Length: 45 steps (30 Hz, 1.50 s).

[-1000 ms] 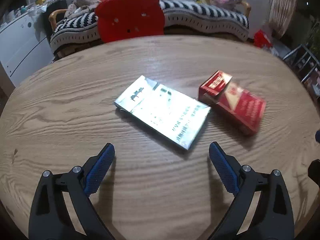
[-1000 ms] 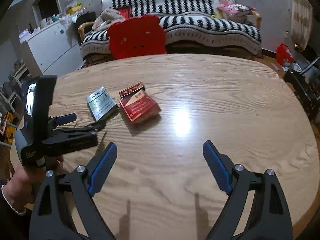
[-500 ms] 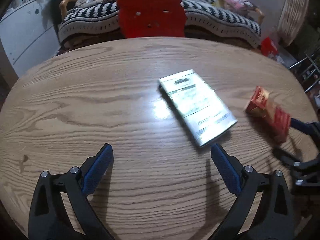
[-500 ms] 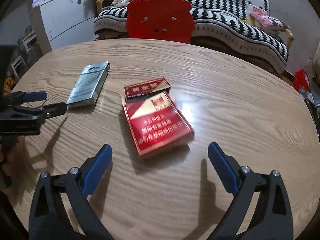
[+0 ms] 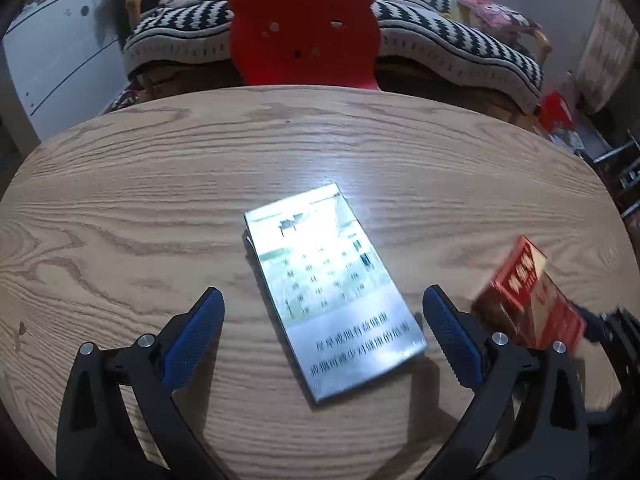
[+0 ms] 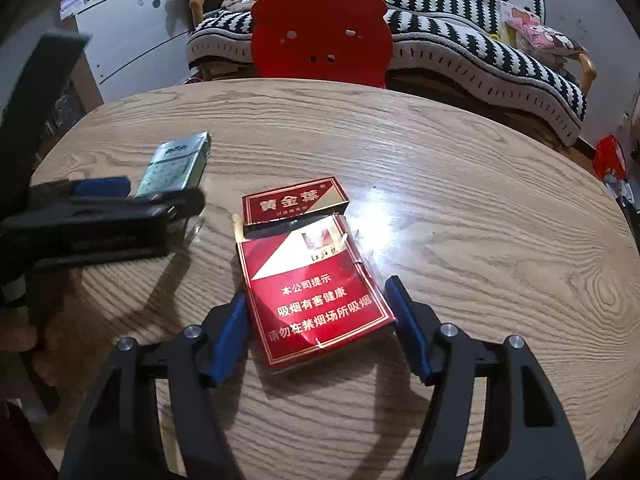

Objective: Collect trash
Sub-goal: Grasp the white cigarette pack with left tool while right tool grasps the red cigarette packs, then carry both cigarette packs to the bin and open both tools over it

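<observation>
A silver cigarette pack (image 5: 332, 292) lies flat on the round wooden table (image 5: 120, 200). My left gripper (image 5: 322, 294) hangs over it, open, its blue pads wide of both long sides. A red cigarette pack (image 6: 316, 292) lies flat beside a smaller red box with gold characters (image 6: 294, 204). My right gripper (image 6: 317, 292) straddles the red pack. Its jaws are closing, and the pads (image 6: 232, 328) sit close along both sides without visibly pressing. The right wrist view shows the left gripper (image 6: 160, 196) above the silver pack (image 6: 176, 164). The left wrist view has the red pack (image 5: 528, 304) at the right.
A red bear-shaped chair back (image 5: 304, 32) stands at the table's far edge. Behind it is a sofa under a black-and-white blanket (image 6: 480, 40). A white cabinet (image 6: 128, 40) stands at the left. A person's hand (image 6: 16, 332) holds the left gripper.
The left gripper has slid sideways until the silver pack lies between its fingers. The right gripper came down over the red pack and its jaws narrowed around it.
</observation>
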Tool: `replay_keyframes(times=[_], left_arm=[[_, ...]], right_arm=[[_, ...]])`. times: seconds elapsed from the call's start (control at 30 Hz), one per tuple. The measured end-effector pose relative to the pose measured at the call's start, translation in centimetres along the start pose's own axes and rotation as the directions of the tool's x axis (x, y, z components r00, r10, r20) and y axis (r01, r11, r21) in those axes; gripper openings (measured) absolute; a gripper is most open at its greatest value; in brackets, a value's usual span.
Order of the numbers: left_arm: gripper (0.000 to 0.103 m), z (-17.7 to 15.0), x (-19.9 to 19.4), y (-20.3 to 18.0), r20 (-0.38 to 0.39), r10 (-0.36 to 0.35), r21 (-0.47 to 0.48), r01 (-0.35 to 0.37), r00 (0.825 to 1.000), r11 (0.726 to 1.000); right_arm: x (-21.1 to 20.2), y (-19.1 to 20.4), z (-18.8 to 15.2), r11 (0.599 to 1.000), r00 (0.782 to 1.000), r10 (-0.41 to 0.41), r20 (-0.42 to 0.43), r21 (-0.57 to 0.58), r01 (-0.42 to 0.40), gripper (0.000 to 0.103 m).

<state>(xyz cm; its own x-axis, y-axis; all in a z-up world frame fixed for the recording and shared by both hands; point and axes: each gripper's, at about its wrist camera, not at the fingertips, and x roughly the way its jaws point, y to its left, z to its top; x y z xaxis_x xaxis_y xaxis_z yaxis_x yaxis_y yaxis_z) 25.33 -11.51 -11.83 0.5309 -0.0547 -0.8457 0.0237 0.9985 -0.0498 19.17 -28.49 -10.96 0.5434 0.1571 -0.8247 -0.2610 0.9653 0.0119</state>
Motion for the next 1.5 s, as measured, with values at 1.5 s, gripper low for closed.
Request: replay_keyframes(times=[1.5], left_arm=[[0.058,-24.3,-21.0,-31.7,-0.131,-0.570,0.624,0.514,0.811,0.588]], right_arm=[[-35.2,-20.1,-34.9,0.766,0.918,-0.397,0.008,0.554,0.326,0.064]])
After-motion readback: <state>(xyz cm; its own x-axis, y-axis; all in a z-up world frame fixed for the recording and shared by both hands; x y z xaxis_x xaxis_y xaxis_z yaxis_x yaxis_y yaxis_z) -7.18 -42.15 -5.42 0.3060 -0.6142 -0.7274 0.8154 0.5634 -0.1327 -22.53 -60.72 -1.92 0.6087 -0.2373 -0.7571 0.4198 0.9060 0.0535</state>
